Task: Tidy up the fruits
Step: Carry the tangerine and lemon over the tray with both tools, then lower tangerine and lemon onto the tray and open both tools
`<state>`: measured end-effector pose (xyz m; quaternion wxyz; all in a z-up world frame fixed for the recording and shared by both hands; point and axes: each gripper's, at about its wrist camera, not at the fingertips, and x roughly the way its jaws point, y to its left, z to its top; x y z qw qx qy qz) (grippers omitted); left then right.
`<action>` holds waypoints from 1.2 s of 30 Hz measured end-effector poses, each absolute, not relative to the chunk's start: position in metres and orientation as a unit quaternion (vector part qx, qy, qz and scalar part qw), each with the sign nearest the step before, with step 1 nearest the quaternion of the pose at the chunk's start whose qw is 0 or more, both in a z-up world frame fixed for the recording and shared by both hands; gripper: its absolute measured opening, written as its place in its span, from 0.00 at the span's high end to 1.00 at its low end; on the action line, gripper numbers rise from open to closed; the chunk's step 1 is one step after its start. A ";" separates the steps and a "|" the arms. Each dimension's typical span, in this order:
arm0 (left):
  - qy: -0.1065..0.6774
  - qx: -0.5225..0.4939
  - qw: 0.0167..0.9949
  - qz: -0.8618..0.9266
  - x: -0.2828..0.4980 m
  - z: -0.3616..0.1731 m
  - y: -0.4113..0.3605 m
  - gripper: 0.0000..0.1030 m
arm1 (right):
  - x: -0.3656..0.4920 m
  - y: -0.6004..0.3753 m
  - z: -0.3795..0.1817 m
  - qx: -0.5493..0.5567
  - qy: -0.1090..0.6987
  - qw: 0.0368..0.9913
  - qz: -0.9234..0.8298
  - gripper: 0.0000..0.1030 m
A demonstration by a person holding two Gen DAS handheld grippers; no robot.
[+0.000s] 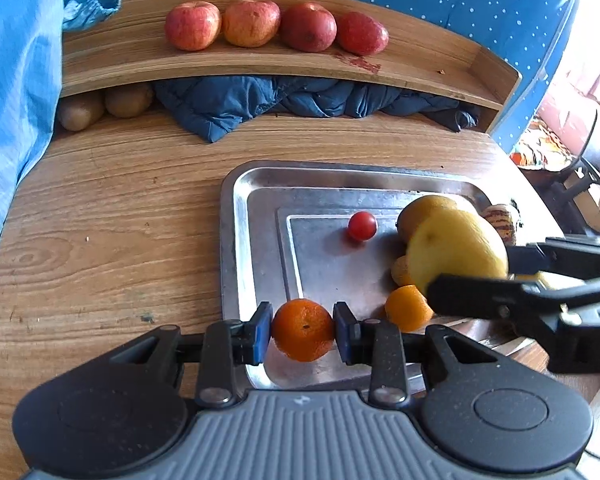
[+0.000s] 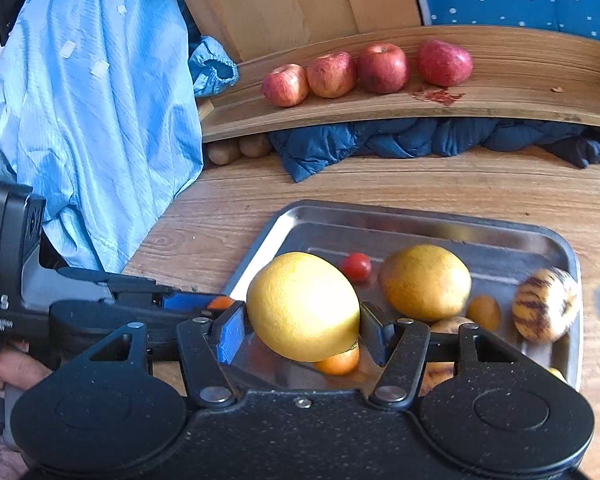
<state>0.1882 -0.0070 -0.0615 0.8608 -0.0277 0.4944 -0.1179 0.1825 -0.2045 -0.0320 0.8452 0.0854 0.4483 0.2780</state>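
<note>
**Holding two fruits over the tray, shelf ahead**

Gripping at once, both hands are loaded. The left gripper [image 1: 302, 330] is closed on a mandarin [image 1: 303, 329], pads touching its sides, above the near edge of the tray [image 1: 236, 216]. The right gripper [image 2: 302, 320] clamps a yellow citrus [image 2: 303, 306], its long axis lying roughly across the jaws, raised over the tray's left part.

From either wrist view the shelf [image 1: 260, 60] lies at 12 o'clock, well apart, carrying four apples [image 1: 276, 26] in a row; bare board shows at 1 o'clock beyond the last apple. Two kiwis [image 1: 112, 104] sit under the shelf at 11 o'clock.

Judging by that sorted row, the carry goes forward. Neither hand looks clearly nearer. Remaining in the tray: a tomato [image 1: 362, 225], another citrus [image 2: 426, 282], a striped fruit [image 2: 546, 304].
</note>
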 end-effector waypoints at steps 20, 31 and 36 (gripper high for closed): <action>0.510 -0.005 0.845 -0.164 0.217 -0.074 0.001 0.61 | 0.247 -0.178 -0.054 0.064 0.484 0.818 0.302 0.40; 0.512 0.025 0.839 -0.183 0.211 -0.068 -0.009 0.44 | 0.245 -0.176 -0.065 0.069 0.514 0.805 0.287 0.38; 0.506 0.022 0.848 -0.157 0.202 -0.062 -0.007 0.37 | 0.241 -0.183 -0.059 0.079 0.498 0.814 0.289 0.31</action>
